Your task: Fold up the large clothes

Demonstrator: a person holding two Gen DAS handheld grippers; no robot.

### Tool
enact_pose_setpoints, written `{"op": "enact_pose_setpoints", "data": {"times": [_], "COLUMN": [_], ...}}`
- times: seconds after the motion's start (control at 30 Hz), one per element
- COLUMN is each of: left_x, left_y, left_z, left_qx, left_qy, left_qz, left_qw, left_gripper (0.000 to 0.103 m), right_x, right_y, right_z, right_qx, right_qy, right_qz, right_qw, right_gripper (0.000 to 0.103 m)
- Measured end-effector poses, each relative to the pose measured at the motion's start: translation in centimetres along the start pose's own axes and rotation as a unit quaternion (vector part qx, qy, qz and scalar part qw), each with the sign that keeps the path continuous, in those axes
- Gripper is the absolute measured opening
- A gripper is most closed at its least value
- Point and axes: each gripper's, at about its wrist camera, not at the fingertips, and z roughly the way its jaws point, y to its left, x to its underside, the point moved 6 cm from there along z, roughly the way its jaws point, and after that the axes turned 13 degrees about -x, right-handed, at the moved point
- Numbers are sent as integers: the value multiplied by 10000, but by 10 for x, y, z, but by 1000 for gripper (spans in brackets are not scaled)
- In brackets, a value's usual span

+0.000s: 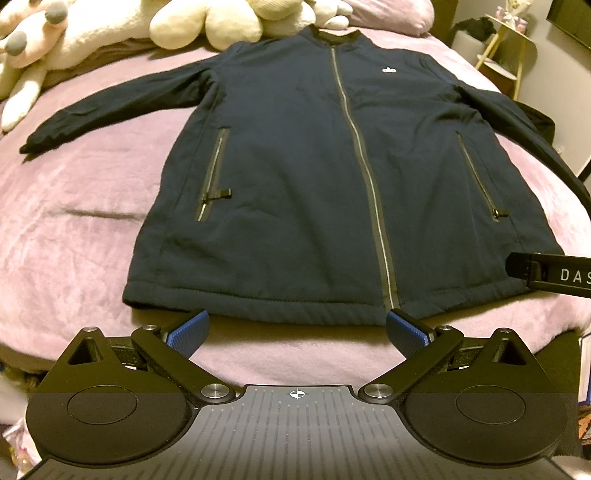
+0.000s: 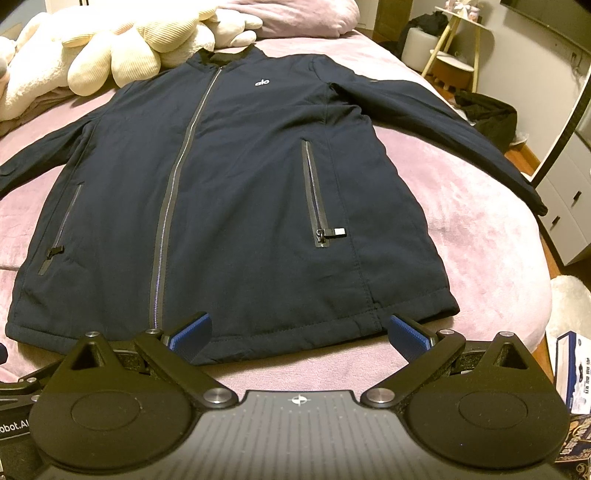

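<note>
Your navy jacket lies flat and zipped on the pink blanket of the bed, hem toward the near edge and collar by the plush toys at the far end. It looks padded, soft and fairly bulky, so take it by the hem corners or the sleeve cuffs. Your left gripper and right gripper hang just short of the hem, both spread wide and empty.

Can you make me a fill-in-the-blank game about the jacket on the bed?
1. The navy jacket lies flat on a ____ blanket.
2. Its front zipper is fully ____.
3. The cream plush toys lie beside the jacket's ____.
4. The left gripper and right gripper are both ____.

Missing words: pink; closed; collar; open
</note>
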Motion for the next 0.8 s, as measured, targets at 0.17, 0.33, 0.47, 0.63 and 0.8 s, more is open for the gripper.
{"op": "enact_pose_setpoints", "data": {"times": [0.17,0.33,0.47,0.63,0.8], "left_x": [2,3,1,-4,-25], "left_y": [-1,-1,-1,-1,1], "left_z": [3,6,7,12,24], "left_qx": [26,48,62,117,117], "left_qy": [39,113,128,201,54], "left_qz": [-14,-1,8,-25,-170], "left_qw": [10000,9999,9999,9997,9998], "left_gripper": [103,103,103,103,103], "right_x": [-1,-2,-1,-3,-19], "right_y": [-1,-3,-4,-4,-15], "right_z": [0,1,3,3,-11], "right_qx": [-13,-49,-66,-114,-702], "right_qy": [15,43,81,13,-937], "right_qz": [10,75,102,72,160], "right_qw": [10000,10000,9999,9999,9930], "right_gripper": [102,102,102,102,102]}}
